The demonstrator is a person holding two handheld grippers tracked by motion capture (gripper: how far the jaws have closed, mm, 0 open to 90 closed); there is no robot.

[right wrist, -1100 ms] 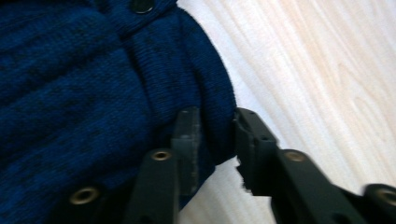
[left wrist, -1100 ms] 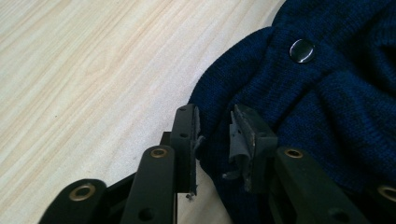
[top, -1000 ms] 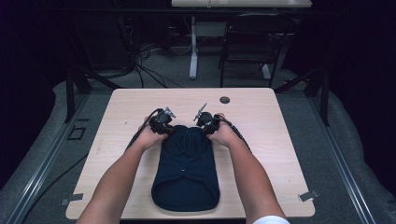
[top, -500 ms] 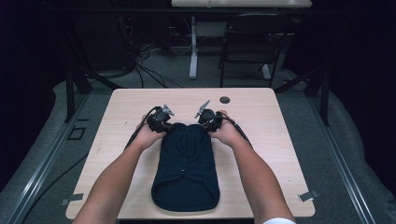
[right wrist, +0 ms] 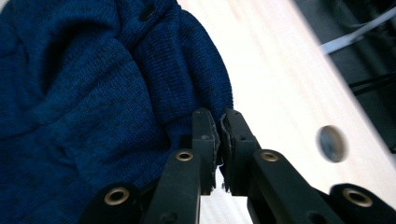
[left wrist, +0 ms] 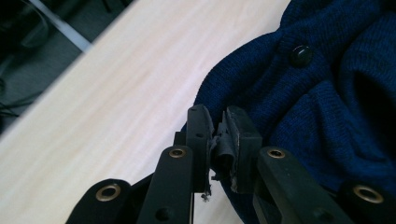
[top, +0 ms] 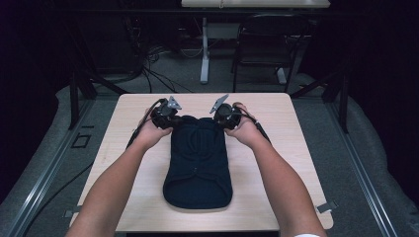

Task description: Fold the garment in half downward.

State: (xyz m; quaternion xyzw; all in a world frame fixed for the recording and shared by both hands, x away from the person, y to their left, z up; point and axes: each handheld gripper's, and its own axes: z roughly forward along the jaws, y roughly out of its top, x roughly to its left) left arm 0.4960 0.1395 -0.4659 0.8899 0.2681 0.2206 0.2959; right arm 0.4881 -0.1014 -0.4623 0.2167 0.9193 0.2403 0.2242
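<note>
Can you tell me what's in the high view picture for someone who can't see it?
Two grippers, left gripper and right gripper, pinch the far corners of a dark blue knitted garment lying on a light wooden table. The person's forearms reach in from the bottom.

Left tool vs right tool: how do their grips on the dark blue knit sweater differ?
The left tool pinches the dark blue knit sweater at its far-left corner; the right tool pinches the far-right corner. A round grey table hole lies beside the right tool, none beside the left tool. Both are shut on fabric edge.
</note>
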